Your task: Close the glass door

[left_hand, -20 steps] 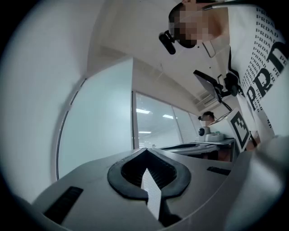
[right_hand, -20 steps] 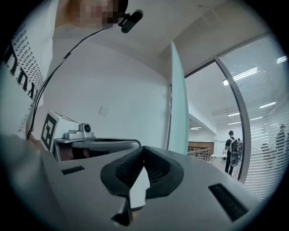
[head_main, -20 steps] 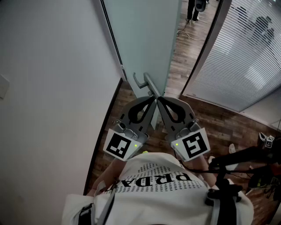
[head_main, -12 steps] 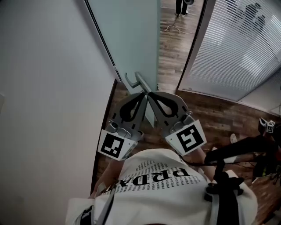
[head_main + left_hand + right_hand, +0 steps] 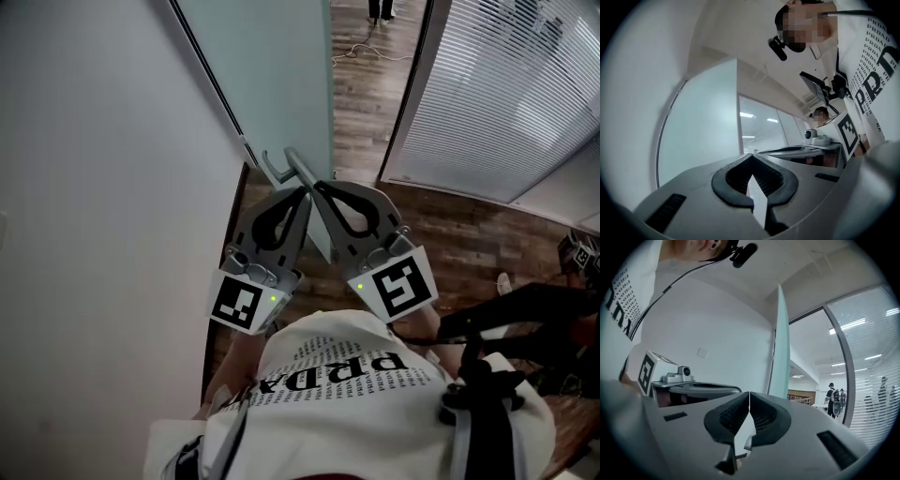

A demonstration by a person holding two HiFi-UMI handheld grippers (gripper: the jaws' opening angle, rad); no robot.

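Note:
The frosted glass door stands open at an angle off the white wall, with its grey lever handle just past my fingertips. My left gripper and right gripper sit side by side with their tips almost touching below the handle. Both are shut with nothing between the jaws. In the left gripper view the shut left gripper faces the door pane. In the right gripper view the right gripper points at the door's thin edge.
A white wall runs along the left. A striped glass partition curves along the right over the wooden floor. A person's legs stand far down the corridor by a cable. Black gear hangs at my right side.
Both grippers stay shut and together by the handle. The head view has shifted, so the door and handle sit slightly higher and further left in it.

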